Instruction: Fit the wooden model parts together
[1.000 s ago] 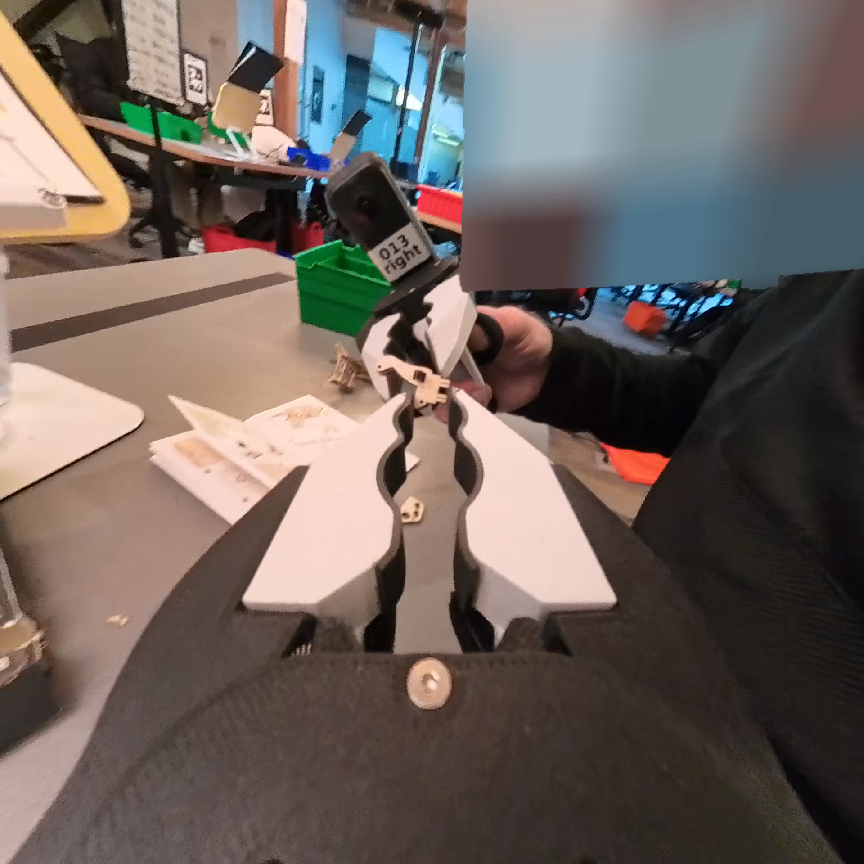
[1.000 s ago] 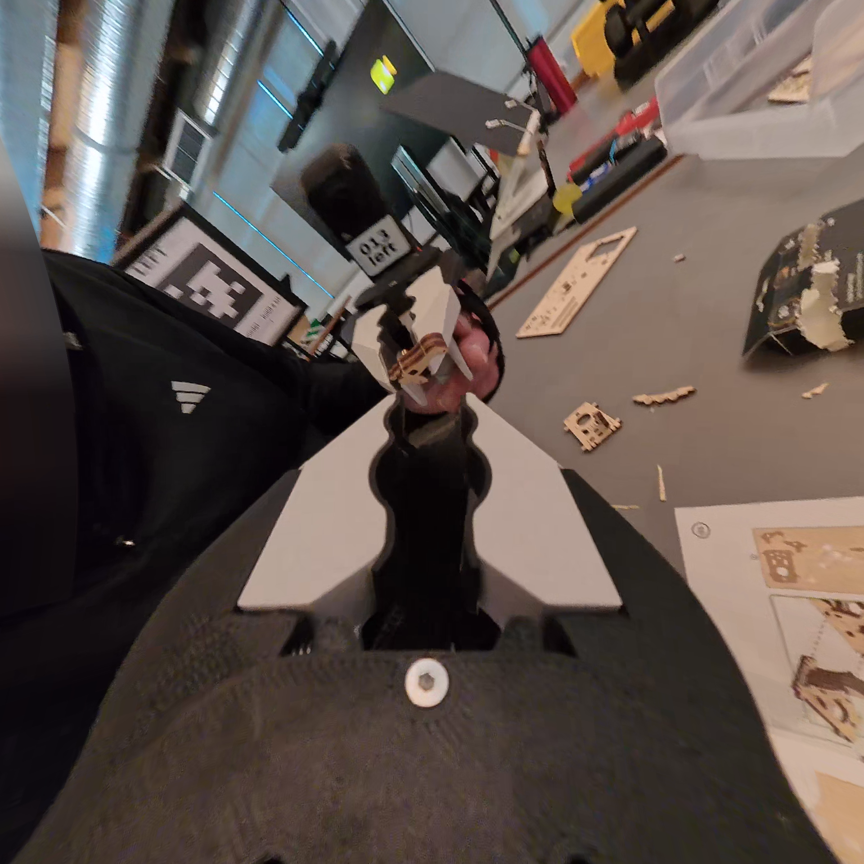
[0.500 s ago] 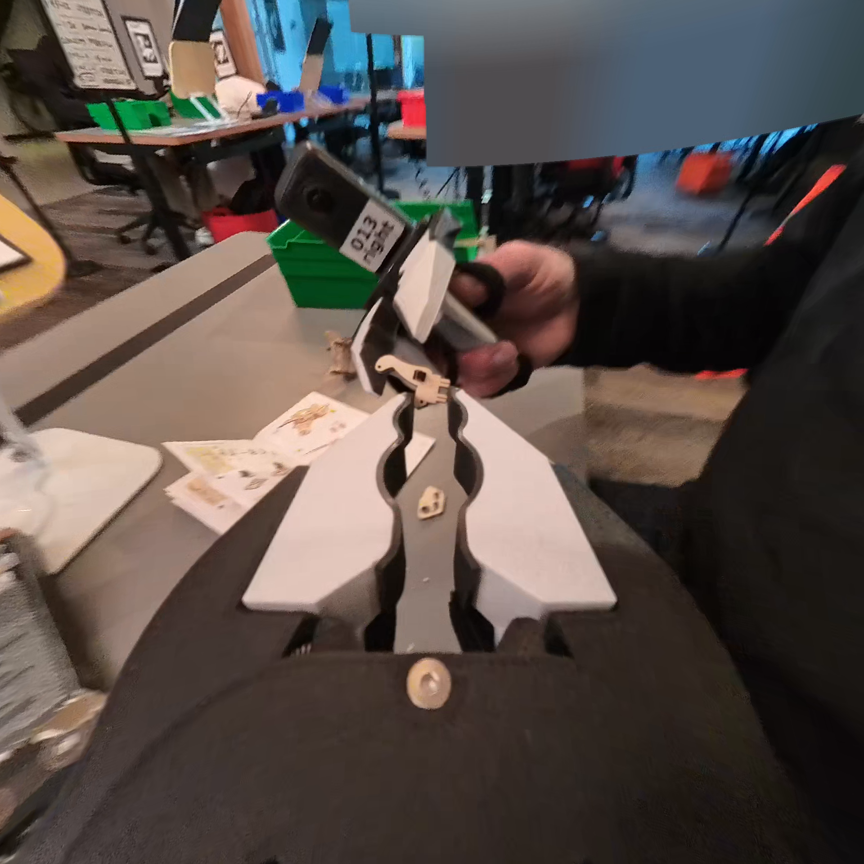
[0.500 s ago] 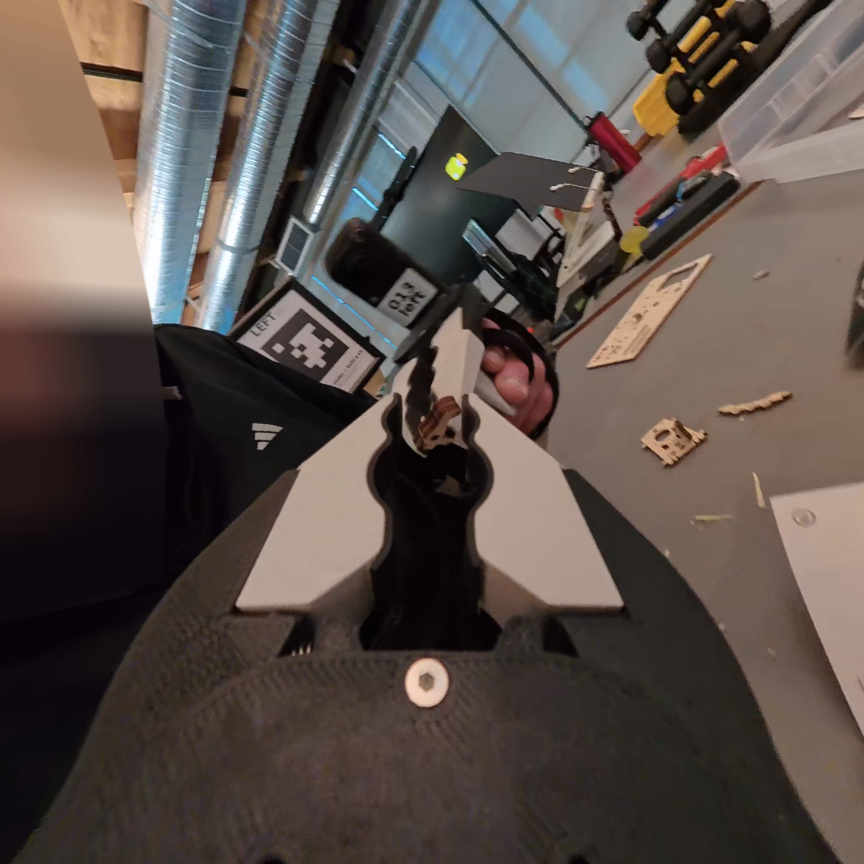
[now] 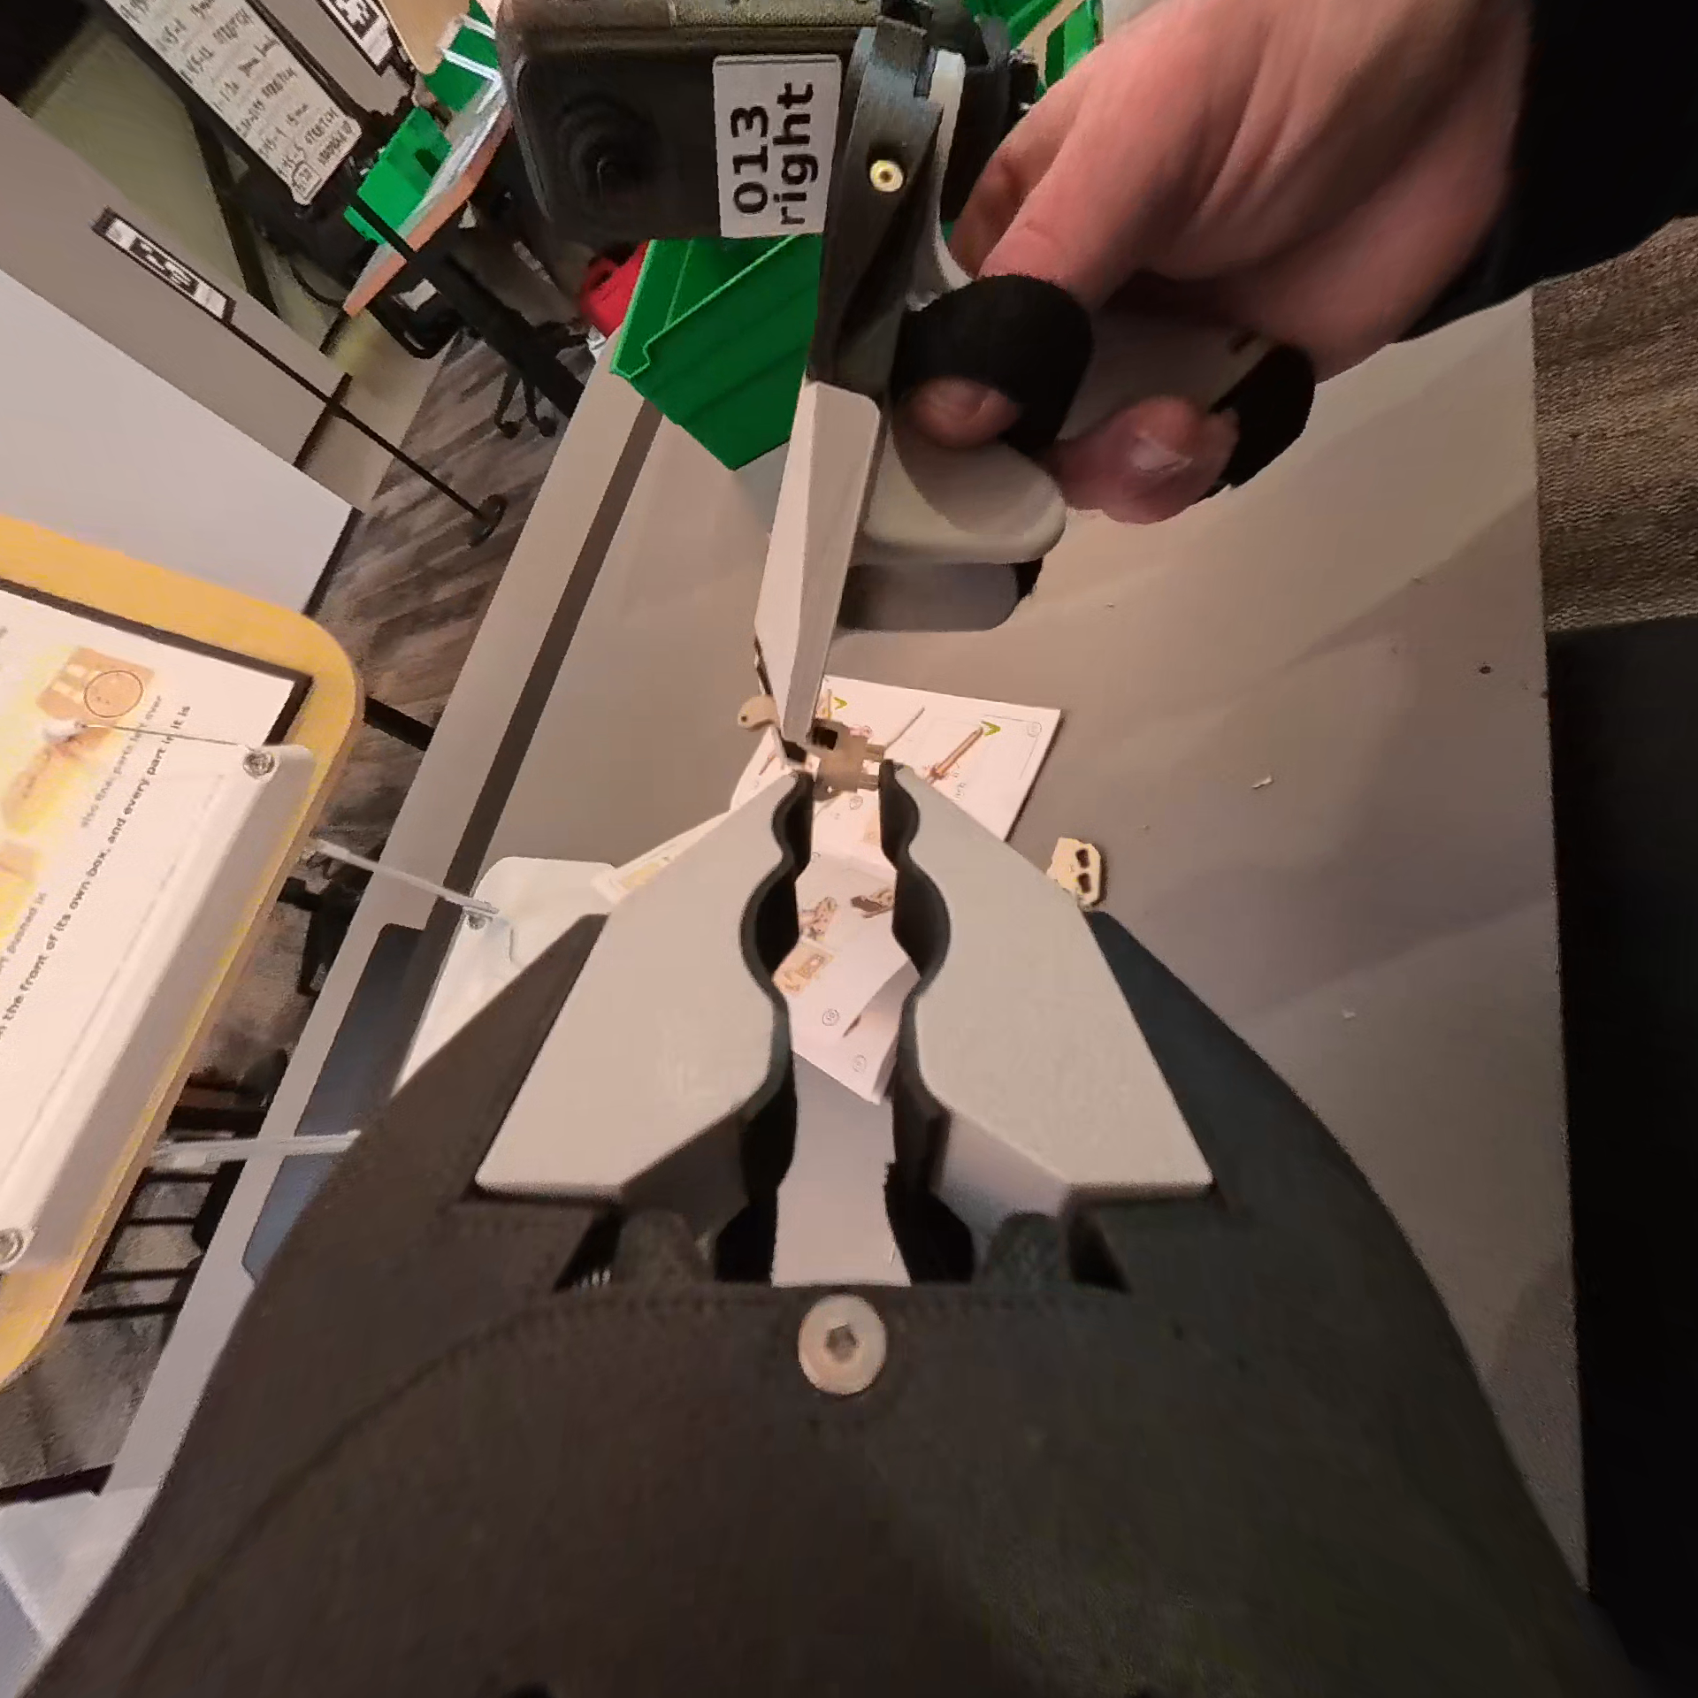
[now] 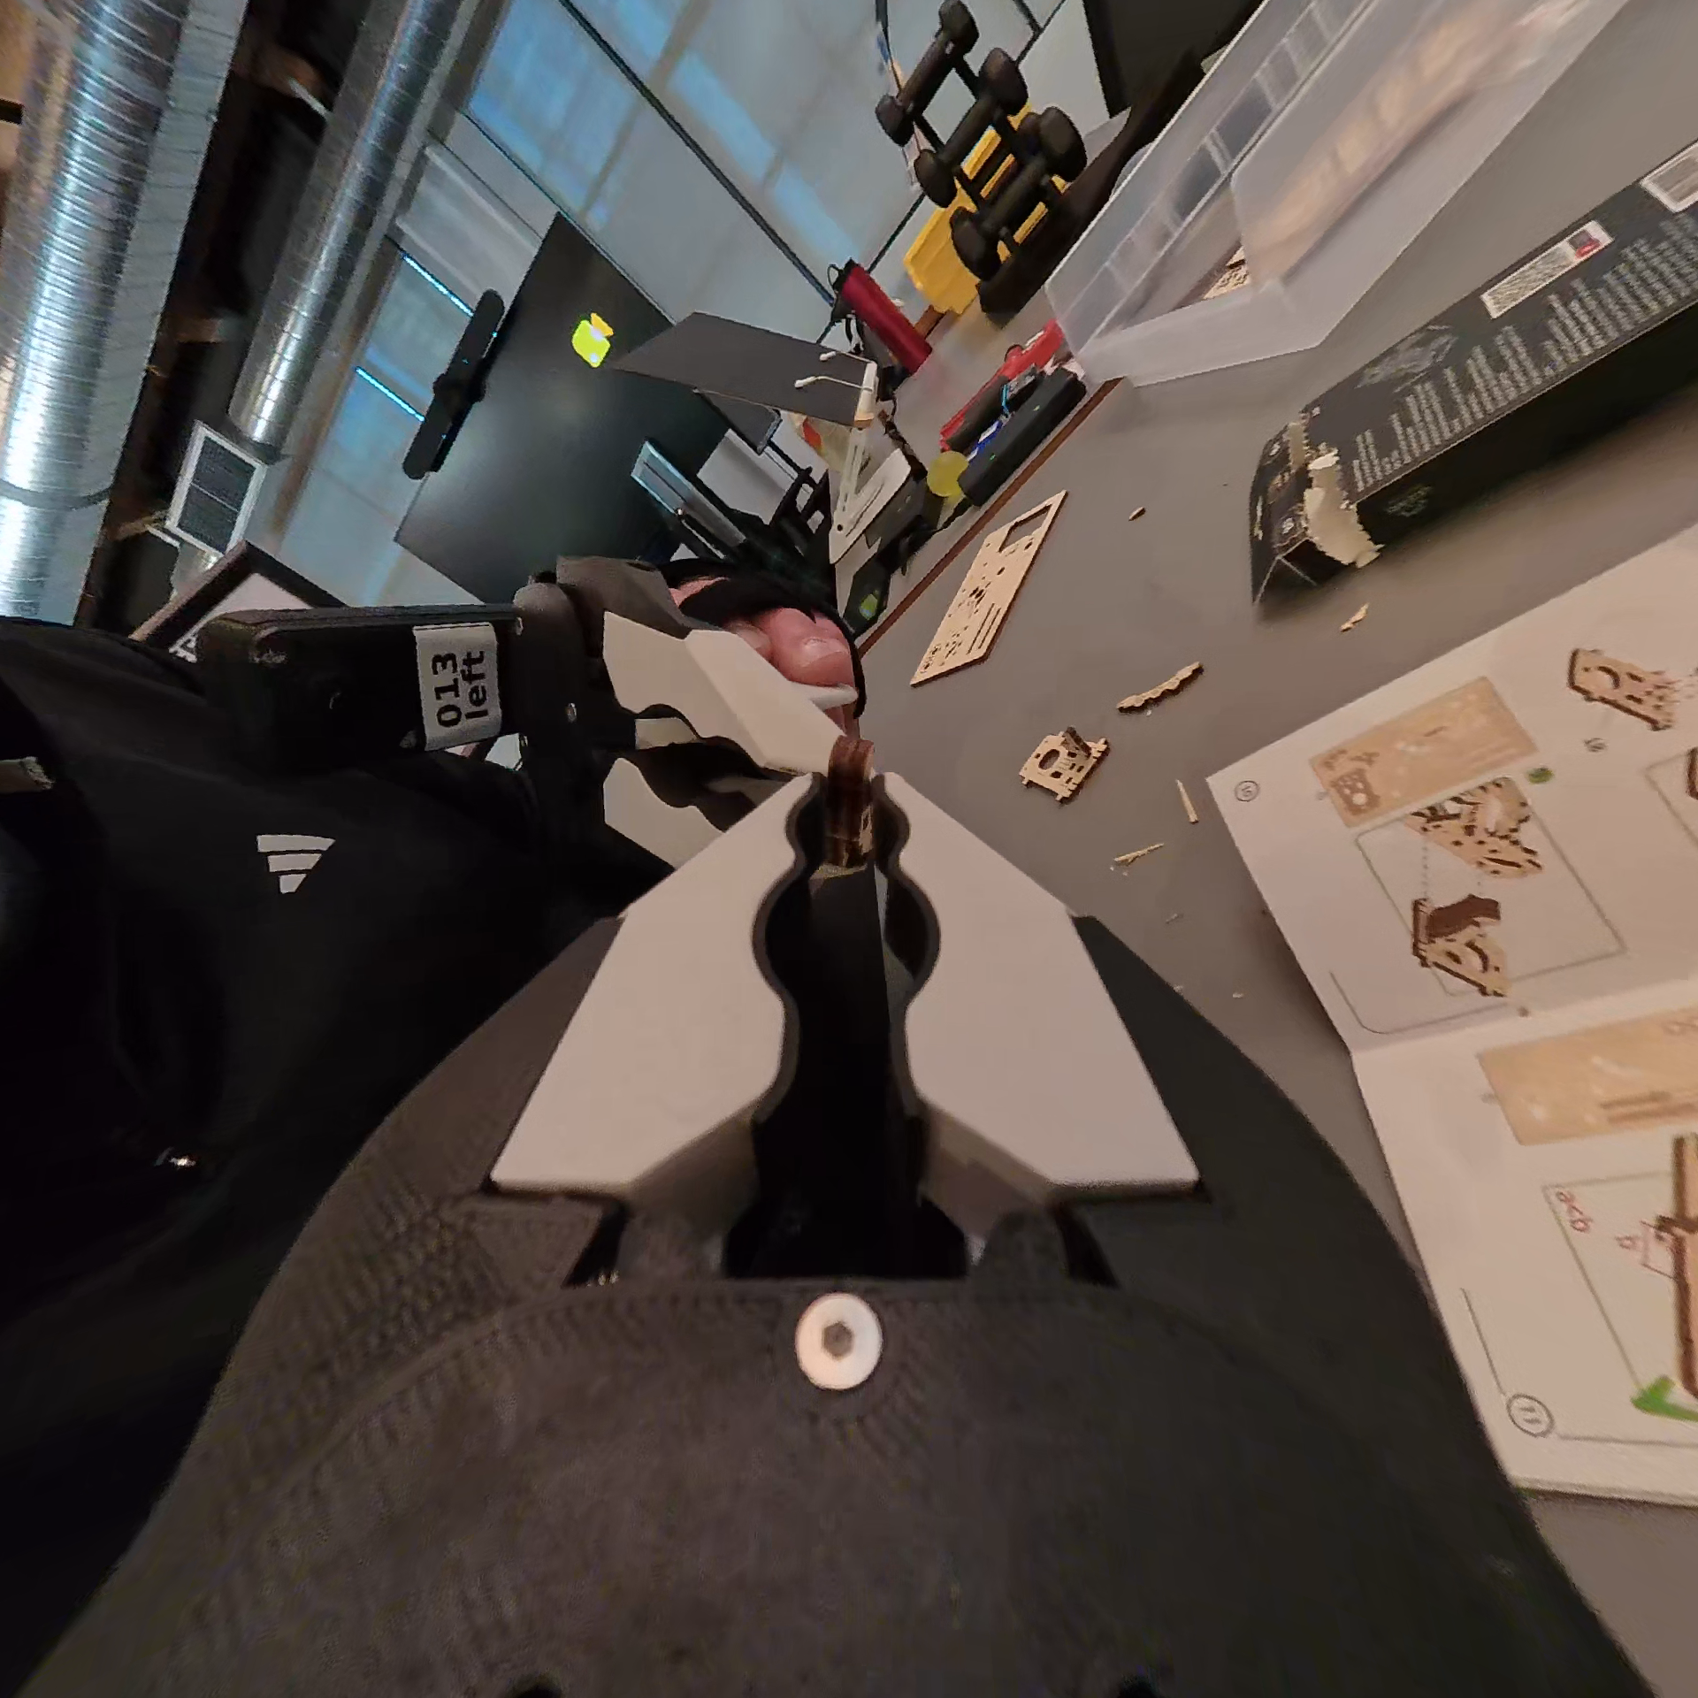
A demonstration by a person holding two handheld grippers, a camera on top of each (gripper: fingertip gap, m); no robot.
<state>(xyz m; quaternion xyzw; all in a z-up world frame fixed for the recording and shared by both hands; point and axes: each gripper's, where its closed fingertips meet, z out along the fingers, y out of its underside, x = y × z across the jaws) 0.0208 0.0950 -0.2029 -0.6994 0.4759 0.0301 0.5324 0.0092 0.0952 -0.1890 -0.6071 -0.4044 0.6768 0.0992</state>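
In the left wrist view my left gripper point(image 5: 843, 779) is shut on a small pale wooden part point(image 5: 847, 761) held at its fingertips above the grey table point(image 5: 1286, 735). My right gripper point(image 5: 795, 744) comes down from above, shut on a thin hooked wooden part point(image 5: 758, 712), and the two parts touch. In the right wrist view my right gripper point(image 6: 850, 781) pinches its part point(image 6: 847, 813), seen edge-on and dark. The left gripper point(image 6: 827, 730) reaches in from the left, its tip against that part. The joint itself is hidden by the fingers.
An open instruction booklet point(image 5: 956, 744) point(image 6: 1470, 919) lies under the grippers. Loose wooden pieces point(image 5: 1077, 868) point(image 6: 1061, 763), a punched wooden sheet point(image 6: 992, 588), a black box point(image 6: 1470, 395) and a clear tub point(image 6: 1286, 184) lie on the table. A green bin point(image 5: 726, 349) stands behind, a yellow-rimmed board point(image 5: 184, 827) at left. The tips of both grippers are at nearly the same place.
Both grippers have rolled and closed in. The right gripper now comes down from above, and the two held parts, apart a second ago, now touch at the fingertips.
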